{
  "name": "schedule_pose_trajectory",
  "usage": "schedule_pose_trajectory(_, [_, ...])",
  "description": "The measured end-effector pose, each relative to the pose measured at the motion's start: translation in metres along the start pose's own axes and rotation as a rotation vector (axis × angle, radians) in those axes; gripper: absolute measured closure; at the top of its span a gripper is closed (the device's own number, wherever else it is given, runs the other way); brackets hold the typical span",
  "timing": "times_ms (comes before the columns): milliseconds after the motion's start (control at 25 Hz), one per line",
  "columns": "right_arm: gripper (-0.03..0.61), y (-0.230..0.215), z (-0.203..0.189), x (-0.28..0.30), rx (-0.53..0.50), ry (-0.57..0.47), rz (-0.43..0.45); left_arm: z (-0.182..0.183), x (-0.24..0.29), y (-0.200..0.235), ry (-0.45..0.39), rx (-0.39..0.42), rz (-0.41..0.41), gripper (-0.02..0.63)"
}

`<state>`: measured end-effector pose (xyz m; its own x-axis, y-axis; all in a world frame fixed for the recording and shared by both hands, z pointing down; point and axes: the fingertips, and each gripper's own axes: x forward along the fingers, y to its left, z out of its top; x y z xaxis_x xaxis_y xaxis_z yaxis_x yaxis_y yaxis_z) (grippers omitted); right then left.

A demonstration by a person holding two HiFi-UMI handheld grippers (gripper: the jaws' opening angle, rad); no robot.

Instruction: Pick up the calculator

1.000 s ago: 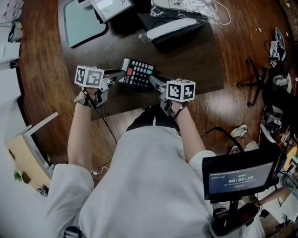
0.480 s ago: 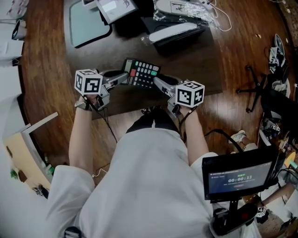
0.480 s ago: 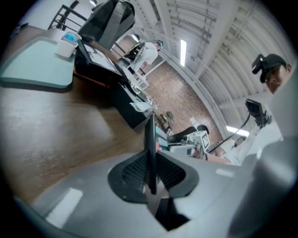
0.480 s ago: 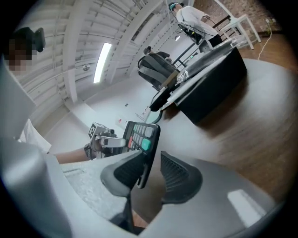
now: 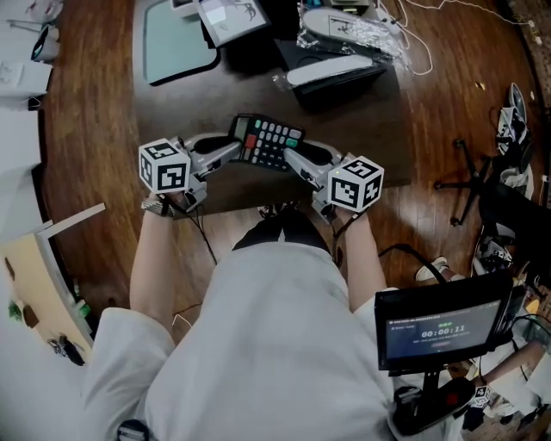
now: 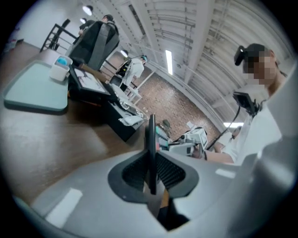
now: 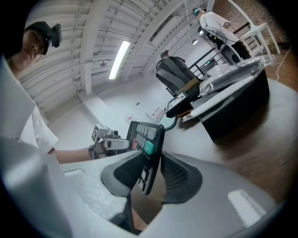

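The black calculator (image 5: pixel 269 142), with grey, red and green keys, hangs above the dark wooden table (image 5: pixel 362 121), held between both grippers. My left gripper (image 5: pixel 234 151) is shut on its left edge. In the left gripper view the calculator (image 6: pixel 151 139) stands edge-on between the ribbed pads (image 6: pixel 135 172) of that gripper (image 6: pixel 151 162). My right gripper (image 5: pixel 290 157) holds the right edge. In the right gripper view the calculator (image 7: pixel 146 144) sits tilted between the jaws of that gripper (image 7: pixel 151 169), key face against one pad (image 7: pixel 128 169) and back against the other.
A teal tray (image 5: pixel 176 43) and a white box (image 5: pixel 228 15) lie at the table's far left. A black device with a white bar (image 5: pixel 336 71) and a bag of cables (image 5: pixel 349 26) sit at the back. A chair base (image 5: pixel 469 168) and a monitor (image 5: pixel 443 327) stand at right.
Both grippers have risen together with the calculator between them, lifting it off the table. Both wrists rolled, and the calculator now shows more edge-on.
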<state>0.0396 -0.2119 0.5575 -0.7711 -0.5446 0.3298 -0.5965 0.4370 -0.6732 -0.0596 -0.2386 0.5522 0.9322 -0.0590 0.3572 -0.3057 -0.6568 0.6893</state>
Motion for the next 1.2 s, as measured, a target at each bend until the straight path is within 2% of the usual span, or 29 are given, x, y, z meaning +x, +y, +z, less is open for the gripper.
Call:
schedule_pose_trajectory(200, [0.465, 0.01, 0.026, -0.007, -0.145, 0.006, -0.017, 0.018, -0.008, -0.022, -0.121, 0.196, 0.089, 0.555])
schedule_pose_trajectory(360, [0.457, 0.028, 0.054, -0.01, -0.262, -0.018, -0.021, 0.036, -0.022, -0.043, -0.207, 0.309, 0.182, 0.555])
schedule_pose_trajectory(560, [0.454, 0.059, 0.09, -0.012, -0.379, -0.096, 0.005, 0.067, -0.047, -0.072, -0.313, 0.431, 0.28, 0.555])
schedule_pose_trajectory(720, [0.451, 0.083, 0.118, -0.018, -0.45, -0.142, 0.014, 0.092, -0.064, -0.095, -0.373, 0.517, 0.316, 0.554])
schedule_pose_trajectory(880, [0.449, 0.107, 0.144, -0.025, -0.552, -0.182, 0.021, 0.118, -0.076, -0.12, -0.447, 0.552, 0.321, 0.554])
schedule_pose_trajectory(960, [0.449, 0.12, 0.153, -0.029, -0.591, -0.205, 0.041, 0.124, -0.084, -0.132, -0.477, 0.585, 0.334, 0.554])
schedule_pose_trajectory(1120, [0.448, 0.141, 0.164, -0.042, -0.674, -0.281, 0.052, 0.124, -0.096, -0.153, -0.536, 0.711, 0.372, 0.555])
schedule_pose_trajectory(1200, [0.449, 0.149, 0.167, -0.046, -0.705, -0.307, 0.058, 0.123, -0.101, -0.159, -0.567, 0.736, 0.382, 0.555])
